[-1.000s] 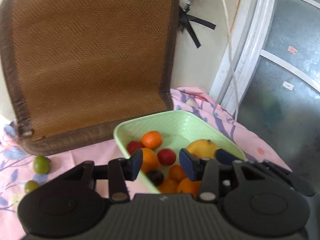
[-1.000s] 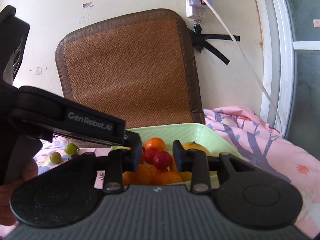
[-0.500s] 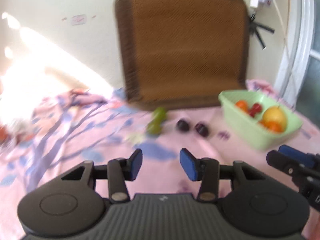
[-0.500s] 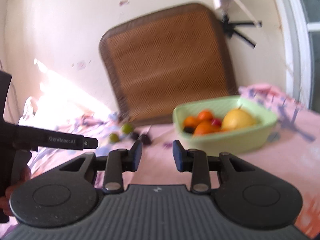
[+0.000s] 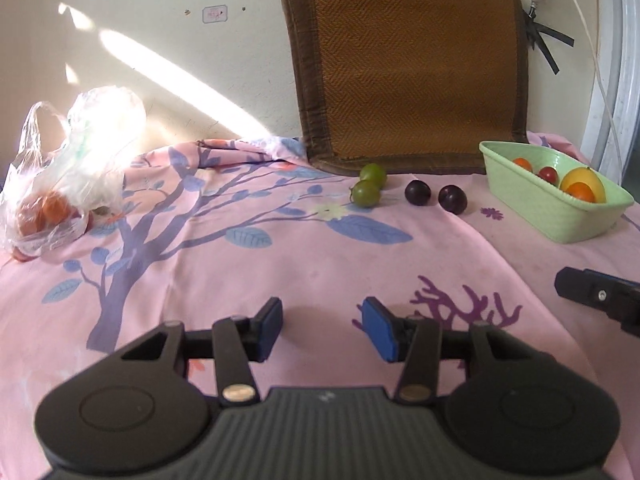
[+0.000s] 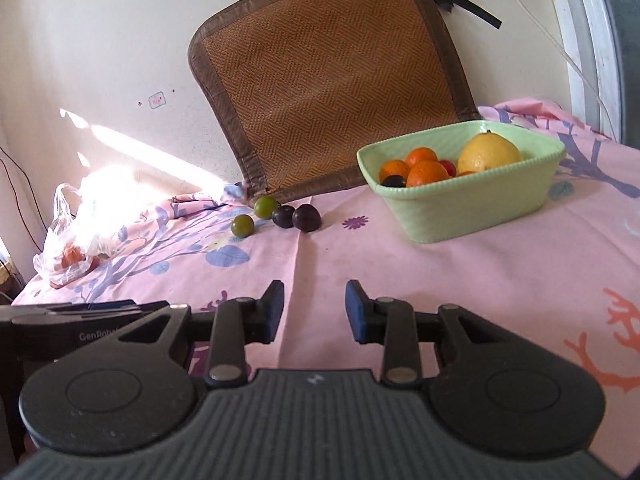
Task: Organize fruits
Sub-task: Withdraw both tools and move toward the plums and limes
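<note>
Bare pink cloth (image 5: pixel 320 264) lies open ahead of my left claw (image 5: pixel 322 330); the plums (image 5: pixel 417 192), green basket (image 5: pixel 560 216) and plastic bag (image 5: pixel 68 168) stand farther off.

Left wrist view: low over tablecloth (image 5: pixel 280 264), facing wall; mat (image 5: pixel 412 60) at 12 o'clock, basket (image 5: pixel 560 216) far at 2 o'clock. Right wrist view: low, tilted, nearer basket (image 6: pixel 472 208) at 1 o'clock. Shared: mat (image 6: pixel 332 80), basket, loose fruit, bag (image 5: pixel 72 168).

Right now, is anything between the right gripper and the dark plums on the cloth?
Nothing visible: only bare pink cloth lies between the open right gripper and the two dark plums. The green basket sits off to the right.
</note>
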